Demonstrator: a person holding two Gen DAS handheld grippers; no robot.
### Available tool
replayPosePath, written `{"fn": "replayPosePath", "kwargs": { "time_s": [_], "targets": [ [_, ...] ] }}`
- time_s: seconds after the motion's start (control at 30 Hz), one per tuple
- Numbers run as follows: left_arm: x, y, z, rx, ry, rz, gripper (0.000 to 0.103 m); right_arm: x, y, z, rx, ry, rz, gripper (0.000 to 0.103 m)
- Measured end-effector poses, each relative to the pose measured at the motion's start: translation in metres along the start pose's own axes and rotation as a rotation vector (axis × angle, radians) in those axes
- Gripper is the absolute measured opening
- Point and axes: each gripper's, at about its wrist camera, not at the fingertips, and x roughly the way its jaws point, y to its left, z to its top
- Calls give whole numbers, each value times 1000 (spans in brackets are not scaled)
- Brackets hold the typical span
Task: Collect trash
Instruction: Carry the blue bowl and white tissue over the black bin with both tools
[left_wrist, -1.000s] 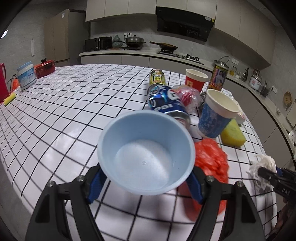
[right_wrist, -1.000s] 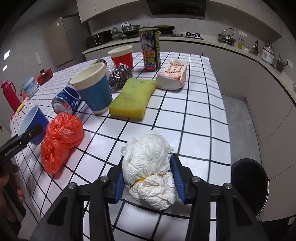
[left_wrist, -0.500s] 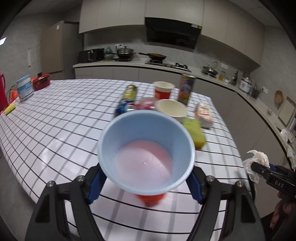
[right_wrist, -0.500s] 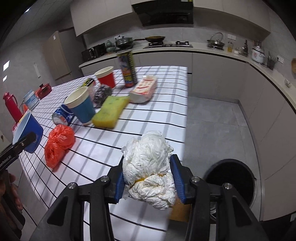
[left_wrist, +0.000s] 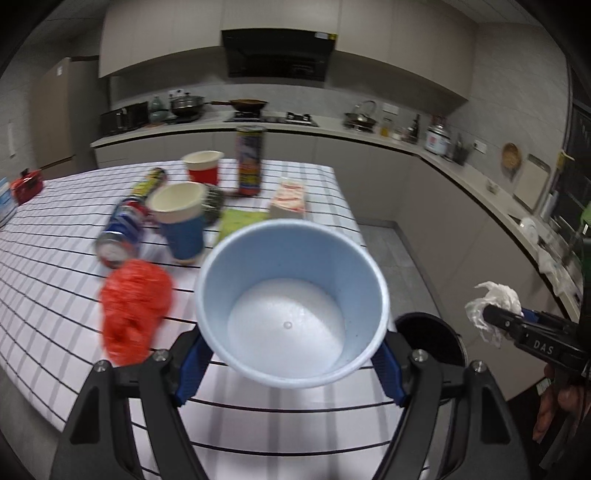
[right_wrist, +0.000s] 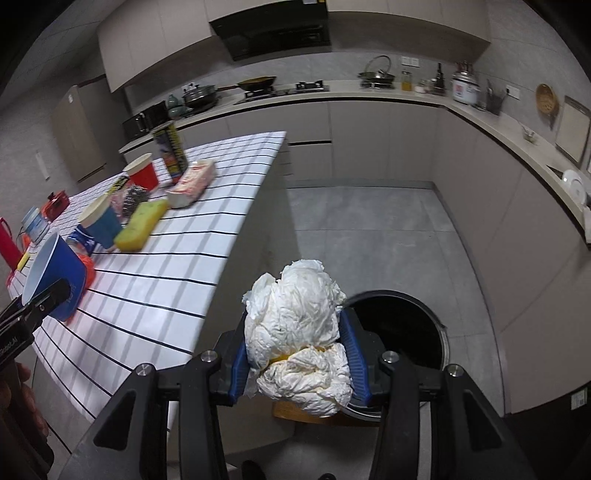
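Note:
My left gripper (left_wrist: 291, 354) is shut on a light blue paper cup (left_wrist: 291, 310), held above the table's near edge; the cup also shows in the right wrist view (right_wrist: 55, 280). My right gripper (right_wrist: 297, 360) is shut on a crumpled white paper wad (right_wrist: 299, 332), held off the table over the floor, just left of the black round trash bin (right_wrist: 402, 332). The bin also shows in the left wrist view (left_wrist: 428, 343), partly behind the cup. The wad also shows there (left_wrist: 495, 314).
On the white grid table (right_wrist: 207, 225) lie a red plastic bag (left_wrist: 135, 302), a Pepsi can (left_wrist: 123, 230), a blue paper cup (left_wrist: 183, 221), a red cup (left_wrist: 203, 166), a tall can (left_wrist: 251, 162), a yellow sponge (right_wrist: 142, 225) and a tissue pack (right_wrist: 192, 182). Kitchen counters line the walls.
Both grippers have lifted and swung right, away from the table, carrying the cup and the paper wad. The trash bin has come close under the right gripper.

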Motion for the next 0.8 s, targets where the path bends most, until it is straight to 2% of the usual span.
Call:
{"fn": "replayPosePath", "kwargs": {
  "time_s": [0.3, 0.57, 0.8],
  "targets": [
    [31, -82, -2, 81, 49, -95, 77, 13, -74, -16, 25, 46, -32, 47],
    [72, -147, -15, 105, 153, -166, 77, 63, -116, -35, -68, 99, 14, 47],
    [103, -189, -30, 125, 211, -180, 77, 92, -138, -41, -118, 122, 58, 47]
  ]
}}
